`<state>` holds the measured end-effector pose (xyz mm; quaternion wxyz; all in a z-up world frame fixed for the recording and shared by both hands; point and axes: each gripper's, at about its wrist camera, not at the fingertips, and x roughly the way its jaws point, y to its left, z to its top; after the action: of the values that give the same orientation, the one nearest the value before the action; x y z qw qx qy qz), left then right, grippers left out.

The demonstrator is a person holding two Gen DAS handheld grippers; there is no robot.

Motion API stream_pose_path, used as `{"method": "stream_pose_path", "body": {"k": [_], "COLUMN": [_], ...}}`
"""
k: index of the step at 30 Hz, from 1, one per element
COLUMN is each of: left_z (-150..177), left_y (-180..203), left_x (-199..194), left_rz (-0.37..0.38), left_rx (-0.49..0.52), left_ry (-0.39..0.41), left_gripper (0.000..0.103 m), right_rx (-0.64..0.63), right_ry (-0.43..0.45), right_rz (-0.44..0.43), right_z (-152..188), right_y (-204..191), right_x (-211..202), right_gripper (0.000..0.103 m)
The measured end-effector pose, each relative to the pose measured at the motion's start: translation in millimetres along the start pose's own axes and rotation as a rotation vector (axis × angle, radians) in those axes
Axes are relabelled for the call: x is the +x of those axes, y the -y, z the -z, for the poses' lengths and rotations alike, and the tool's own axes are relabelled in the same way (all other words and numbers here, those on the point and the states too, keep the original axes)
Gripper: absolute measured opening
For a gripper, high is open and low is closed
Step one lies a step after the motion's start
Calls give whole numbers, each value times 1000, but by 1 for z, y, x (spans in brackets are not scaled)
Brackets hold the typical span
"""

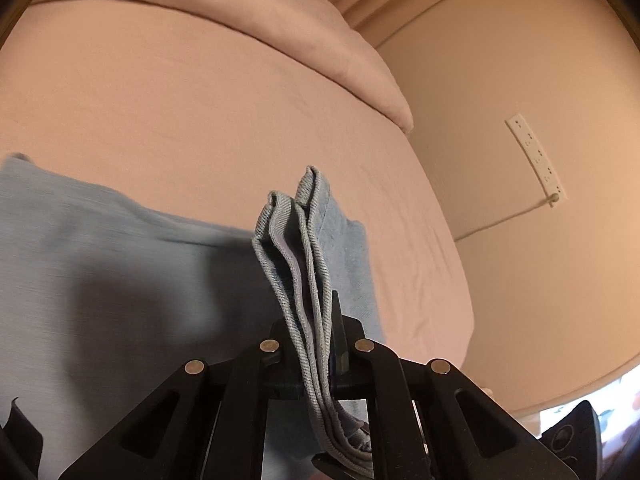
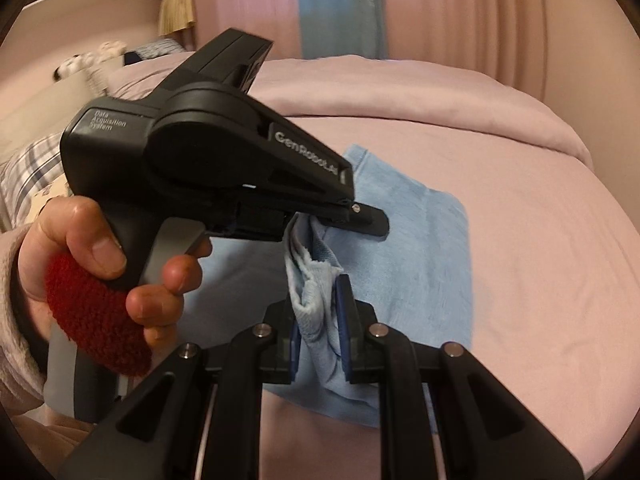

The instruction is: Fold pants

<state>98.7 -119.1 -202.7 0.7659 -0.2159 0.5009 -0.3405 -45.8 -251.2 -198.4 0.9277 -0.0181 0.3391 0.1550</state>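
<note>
Left wrist view: the left gripper [image 1: 316, 344] is clenched on a bunched hem of the pants [image 1: 120, 264]. The stitched, doubled edge stands up between the jaws and rises past the fingertips. The rest of the light blue cloth lies flat on the bed [image 1: 180, 112], spreading left and near, with a dark shadow across it. A folded pink duvet [image 1: 280, 28] lies across the far side of the bed. On the right, beyond the bed's edge, a white power strip [image 1: 536, 158] with a cord lies on the floor.

Right wrist view: the right gripper [image 2: 320, 320] grasps a crumpled fold of the pants [image 2: 420, 248] between its blue-padded fingers [image 2: 343, 304]. The cloth hangs from the jaws down to the sheet. Just beyond and to the left, the left gripper [image 2: 372, 222] is seen from the side. Its tip pinches the same raised bunch of fabric a little farther up. A hand [image 2: 120, 272] wraps the grip of that tool, with a red fuzzy pad [image 2: 92, 320] under the palm. The remaining pants lie spread on the bed [image 2: 540, 260] to the right. A pink curtain [image 2: 460, 12] hangs at the far side.
</note>
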Motion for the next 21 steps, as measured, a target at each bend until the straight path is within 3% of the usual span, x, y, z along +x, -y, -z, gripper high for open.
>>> {"method": "stream_pose_path", "body": {"k": [10, 16, 21], "left_z": [-11, -8, -7], "left_y": [-56, -89, -103], "left_x": [-50, -51, -47], "left_rz": [-109, -198, -263], "left_rx": [-82, -117, -159], "left_ry": [97, 74, 55], "left_gripper": [5, 5, 22], "right_rx": [-111, -156, -163], "right_ry": [-34, -101, -193], "right_rz": [-170, -225, -247], "right_z": [-18, -14, -11], "right_y": [-67, -104, -110], "right_x": [35, 68, 87], "right_gripper": [16, 19, 29]}}
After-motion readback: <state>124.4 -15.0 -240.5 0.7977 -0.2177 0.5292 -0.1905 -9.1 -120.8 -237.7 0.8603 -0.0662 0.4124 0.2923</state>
